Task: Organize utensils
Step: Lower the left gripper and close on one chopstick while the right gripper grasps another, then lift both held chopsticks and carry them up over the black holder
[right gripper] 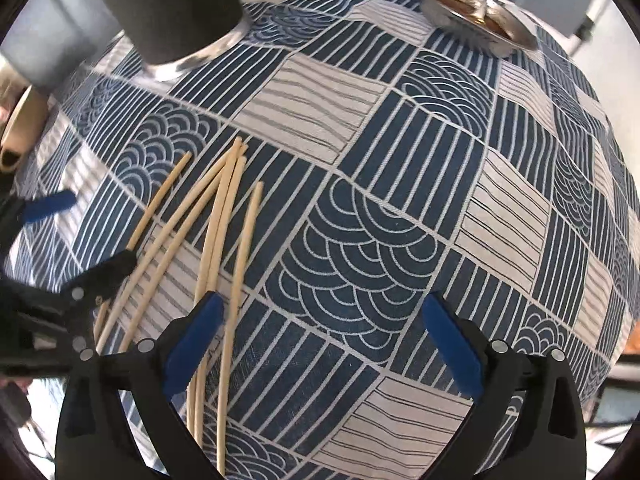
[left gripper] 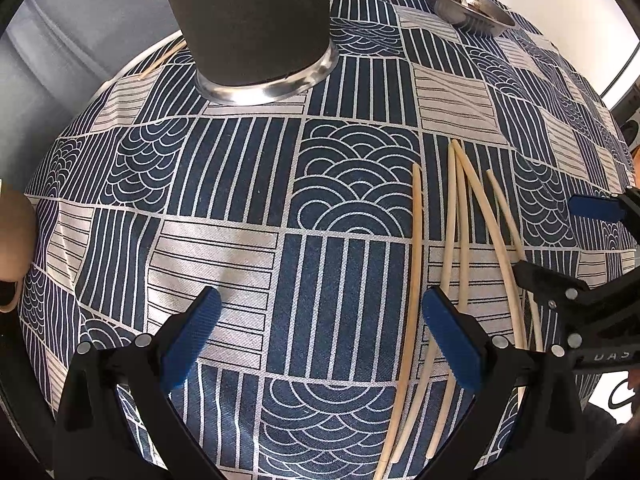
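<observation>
Several pale wooden chopsticks [left gripper: 464, 248] lie fanned out on the blue-and-white patterned tablecloth [left gripper: 340, 272]. A dark cylindrical holder [left gripper: 248, 20] with a metal base stands at the far side. My left gripper [left gripper: 322, 312] hovers open; one chopstick [left gripper: 416, 240] runs just inside its right finger. In the right wrist view the chopsticks [right gripper: 218, 220] lie at the lower left, and the holder [right gripper: 172, 8] is at the top left. My right gripper [right gripper: 320, 312] is open, its left finger over the chopsticks. Each gripper shows at the other view's edge, with nothing held.
A metal bowl [left gripper: 468, 0] with a spoon in it sits at the far right of the table [right gripper: 472, 12]. A beige cup [left gripper: 16, 240] stands at the left edge [right gripper: 24, 124]. One stray chopstick [left gripper: 164, 58] lies behind the holder near the table edge.
</observation>
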The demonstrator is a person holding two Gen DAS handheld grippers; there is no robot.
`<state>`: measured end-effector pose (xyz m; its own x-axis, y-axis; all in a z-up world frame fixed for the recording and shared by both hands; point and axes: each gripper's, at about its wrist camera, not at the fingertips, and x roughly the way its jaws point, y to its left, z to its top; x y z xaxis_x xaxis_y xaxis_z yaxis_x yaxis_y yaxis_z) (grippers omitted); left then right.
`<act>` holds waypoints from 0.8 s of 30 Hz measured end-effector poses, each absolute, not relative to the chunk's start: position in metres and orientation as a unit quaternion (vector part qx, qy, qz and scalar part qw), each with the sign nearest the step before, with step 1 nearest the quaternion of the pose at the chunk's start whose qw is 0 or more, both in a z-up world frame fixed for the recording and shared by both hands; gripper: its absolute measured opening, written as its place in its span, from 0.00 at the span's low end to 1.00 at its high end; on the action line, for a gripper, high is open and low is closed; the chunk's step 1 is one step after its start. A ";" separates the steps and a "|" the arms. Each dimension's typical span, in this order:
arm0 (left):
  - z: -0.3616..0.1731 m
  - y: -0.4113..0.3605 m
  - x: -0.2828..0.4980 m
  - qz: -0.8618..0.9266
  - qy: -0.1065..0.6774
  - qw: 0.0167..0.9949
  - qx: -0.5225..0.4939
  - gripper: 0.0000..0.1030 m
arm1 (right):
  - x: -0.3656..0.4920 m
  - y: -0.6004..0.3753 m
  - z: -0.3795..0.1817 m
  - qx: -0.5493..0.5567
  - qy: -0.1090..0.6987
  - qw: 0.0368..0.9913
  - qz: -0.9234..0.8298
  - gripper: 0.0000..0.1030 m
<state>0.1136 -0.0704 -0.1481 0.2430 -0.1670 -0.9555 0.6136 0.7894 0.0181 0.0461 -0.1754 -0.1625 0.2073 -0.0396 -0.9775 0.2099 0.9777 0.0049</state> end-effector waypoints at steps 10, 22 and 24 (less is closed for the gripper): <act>-0.142 -0.061 0.110 -0.274 0.559 0.754 0.210 0.77 | 0.033 -0.181 -0.147 0.017 0.634 0.773 -0.015 0.43; -0.133 -0.008 0.106 -0.301 0.611 0.724 0.107 0.05 | 0.033 -0.224 -0.143 0.128 0.649 0.750 0.016 0.04; -0.133 -0.001 0.097 -0.306 0.619 0.718 0.088 0.05 | 0.033 -0.227 -0.141 0.134 0.648 0.749 0.026 0.04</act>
<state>0.0968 -0.0013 -0.1330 0.0478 -0.3306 -0.9426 0.5479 0.7977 -0.2519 0.0329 -0.2271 -0.1407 0.1581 0.2134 -0.9641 0.1353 0.9625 0.2352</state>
